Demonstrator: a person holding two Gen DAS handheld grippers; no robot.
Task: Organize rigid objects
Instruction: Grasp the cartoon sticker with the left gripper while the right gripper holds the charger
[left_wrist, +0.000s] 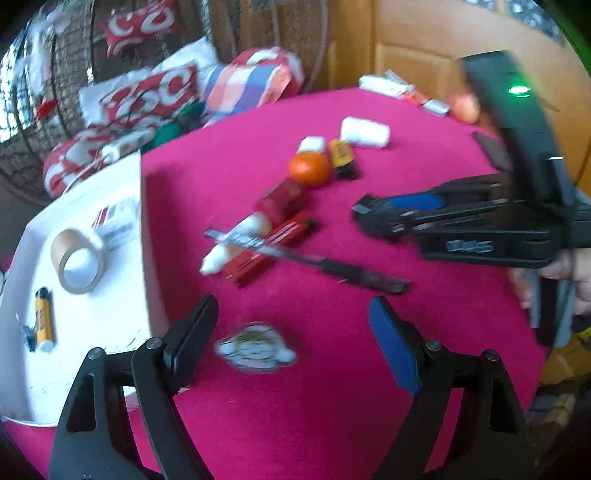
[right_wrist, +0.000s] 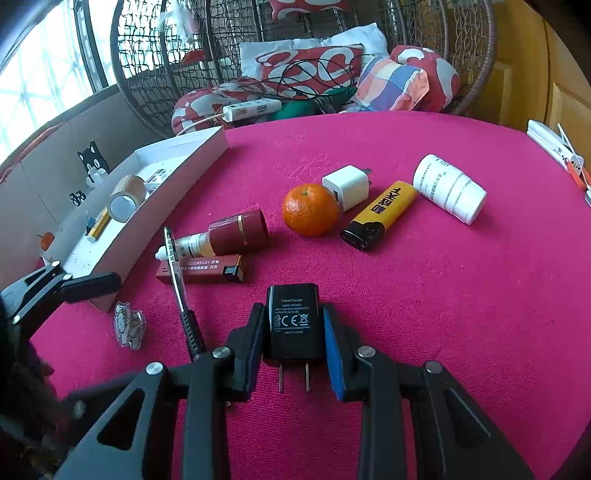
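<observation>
At the left edge of the pink surface the white tray already holds a tape roll and a yellow lighter, so it looks like the collecting spot; beside it the left tool hangs spread and empty above a small keychain charm, likely its next pick; to the right, the right tool pinches the black charger between its pads, prongs toward the camera, apparently for carrying to the tray.
</observation>
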